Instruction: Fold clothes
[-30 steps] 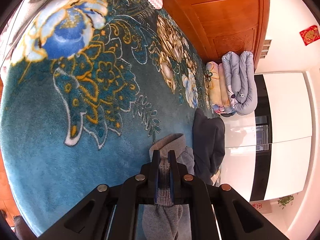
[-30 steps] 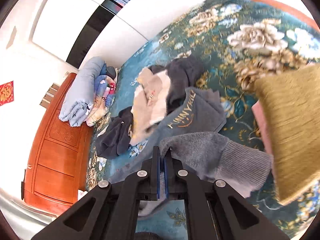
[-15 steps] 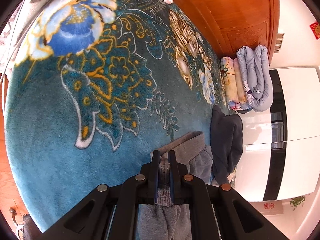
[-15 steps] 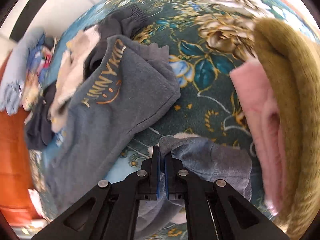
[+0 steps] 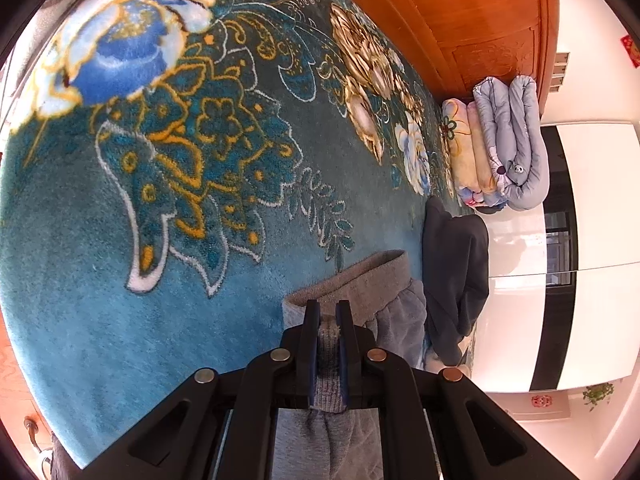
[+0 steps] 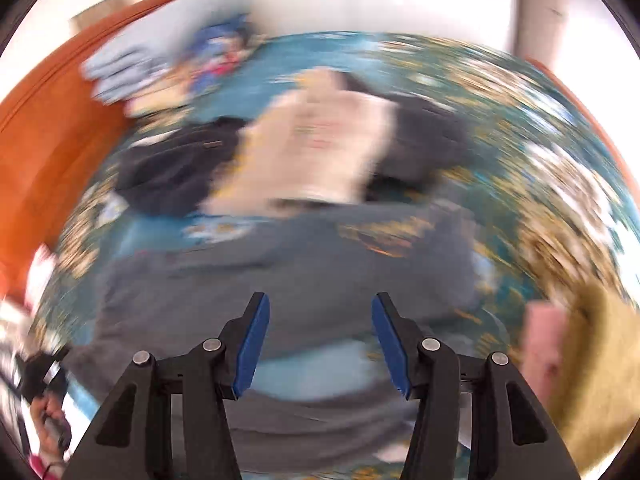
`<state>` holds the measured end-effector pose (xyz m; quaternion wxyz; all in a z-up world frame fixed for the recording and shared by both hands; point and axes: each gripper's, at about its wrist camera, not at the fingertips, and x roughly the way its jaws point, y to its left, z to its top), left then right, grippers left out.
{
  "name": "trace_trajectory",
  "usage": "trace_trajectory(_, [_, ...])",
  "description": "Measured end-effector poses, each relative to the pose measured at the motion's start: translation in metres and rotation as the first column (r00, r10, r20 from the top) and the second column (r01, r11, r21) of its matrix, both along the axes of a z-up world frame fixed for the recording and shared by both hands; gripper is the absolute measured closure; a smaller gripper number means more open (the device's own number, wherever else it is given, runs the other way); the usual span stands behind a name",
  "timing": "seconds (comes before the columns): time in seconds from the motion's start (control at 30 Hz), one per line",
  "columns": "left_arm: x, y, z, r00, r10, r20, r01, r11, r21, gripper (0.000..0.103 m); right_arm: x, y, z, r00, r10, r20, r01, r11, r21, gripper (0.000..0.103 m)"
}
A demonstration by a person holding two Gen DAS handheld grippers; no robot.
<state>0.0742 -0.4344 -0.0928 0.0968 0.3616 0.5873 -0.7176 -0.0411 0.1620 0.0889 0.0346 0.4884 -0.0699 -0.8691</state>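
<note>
Pinching the ribbed hem of the grey knit sweatshirt (image 5: 352, 284), the left gripper (image 5: 328, 312) is clamped; the right gripper (image 6: 318, 312) gapes wide, seemingly above that sweatshirt, though blurred.

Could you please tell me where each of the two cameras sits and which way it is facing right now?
Left wrist: sits on the left claw, looking along its fingers across the teal floral blanket toward the wooden headboard; the claw is shut on the grey sweatshirt.
Right wrist: sits on the right claw, open, looking over the sweatshirt toward a clothes pile; heavily motion-blurred.
Shared: blanket, sweatshirt, headboard, folded quilts.
</note>
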Motion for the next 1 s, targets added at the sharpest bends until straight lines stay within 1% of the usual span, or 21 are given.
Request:
trace_trajectory(0.03, [0.0, 0.0, -0.001, 1.0, 0.006, 0.003, -0.006, 1.0, 0.012, 0.094, -0.011, -0.028, 0.003, 0.996, 0.091, -0.001, -0.091, 0.996, -0.004, 0.048])
trace_trajectory(0.07, [0.001, -0.001, -0.003, 1.0, 0.012, 0.006, -0.012, 1.0, 0.024, 0.094, -0.019, -0.053, 0.003, 0.987, 0.161, 0.006, -0.161, 0.987, -0.007, 0.048])
trace_trajectory(0.1, [0.001, -0.001, -0.004, 1.0, 0.018, 0.01, -0.018, 0.999, 0.036, 0.094, -0.028, -0.078, 0.003, 0.973, 0.23, 0.012, -0.23, 0.973, -0.012, 0.048])
trace_trajectory(0.13, [0.001, -0.001, -0.005, 1.0, 0.02, 0.012, -0.021, 0.999, 0.037, 0.092, -0.036, -0.103, 0.001, 0.955, 0.297, 0.024, -0.296, 0.955, -0.021, 0.048])
trace_trajectory(0.23, [-0.002, -0.001, -0.005, 0.998, -0.027, 0.049, 0.027, 1.0, -0.005, 0.091, -0.057, -0.171, -0.013, 0.896, 0.439, 0.063, -0.438, 0.898, -0.031, 0.048])
trace_trajectory(0.27, [-0.003, -0.002, -0.005, 0.997, -0.043, 0.062, 0.044, 0.999, -0.019, 0.09, -0.061, -0.187, -0.019, 0.879, 0.472, 0.073, -0.471, 0.882, -0.034, 0.048])
trace_trajectory(0.3, [-0.002, -0.003, -0.006, 0.996, -0.06, 0.072, 0.061, 0.998, -0.018, 0.087, -0.066, -0.204, -0.027, 0.858, 0.506, 0.083, -0.505, 0.862, -0.039, 0.048])
trace_trajectory(0.4, [0.001, -0.007, -0.008, 0.992, -0.1, 0.082, 0.1, 0.995, 0.005, 0.075, -0.081, -0.251, -0.057, 0.79, 0.6, 0.126, -0.599, 0.799, -0.044, 0.048])
trace_trajectory(0.43, [0.001, -0.006, -0.009, 0.989, -0.111, 0.094, 0.111, 0.994, 0.003, 0.072, -0.089, -0.265, -0.066, 0.772, 0.621, 0.138, -0.622, 0.782, -0.038, 0.048])
trace_trajectory(0.5, [0.001, -0.004, -0.011, 0.984, -0.133, 0.122, 0.135, 0.991, -0.006, 0.067, -0.105, -0.294, -0.086, 0.733, 0.66, 0.164, -0.666, 0.746, -0.026, 0.048])
trace_trajectory(0.6, [-0.004, 0.005, -0.016, 0.969, -0.168, 0.183, 0.173, 0.985, -0.012, 0.065, -0.126, -0.338, -0.104, 0.683, 0.712, 0.165, -0.717, 0.696, -0.033, 0.048])
trace_trajectory(0.67, [-0.009, 0.012, -0.017, 0.963, -0.192, 0.191, 0.198, 0.98, -0.011, 0.061, -0.135, -0.363, -0.113, 0.633, 0.755, 0.171, -0.761, 0.647, -0.038, 0.048])
trace_trajectory(0.7, [-0.012, 0.016, -0.017, 0.957, -0.206, 0.205, 0.215, 0.976, -0.021, 0.058, -0.138, -0.376, -0.117, 0.606, 0.775, 0.181, -0.784, 0.62, -0.033, 0.048])
trace_trajectory(0.73, [-0.015, 0.019, -0.017, 0.948, -0.222, 0.226, 0.237, 0.971, -0.039, 0.057, -0.142, -0.388, -0.121, 0.578, 0.794, 0.191, -0.805, 0.593, -0.028, 0.048])
trace_trajectory(0.83, [-0.019, 0.025, -0.016, 0.933, -0.255, 0.256, 0.283, 0.955, -0.082, 0.057, -0.15, -0.417, -0.135, 0.491, 0.839, 0.233, -0.862, 0.507, -0.008, 0.048])
trace_trajectory(0.93, [-0.017, 0.024, -0.016, 0.93, -0.269, 0.25, 0.297, 0.951, -0.081, 0.06, -0.155, -0.44, -0.149, 0.397, 0.875, 0.276, -0.913, 0.408, 0.017, 0.048])
trace_trajectory(1.0, [-0.016, 0.023, -0.017, 0.93, -0.274, 0.245, 0.301, 0.951, -0.077, 0.06, -0.158, -0.447, -0.156, 0.335, 0.891, 0.305, -0.936, 0.352, 0.0, 0.048])
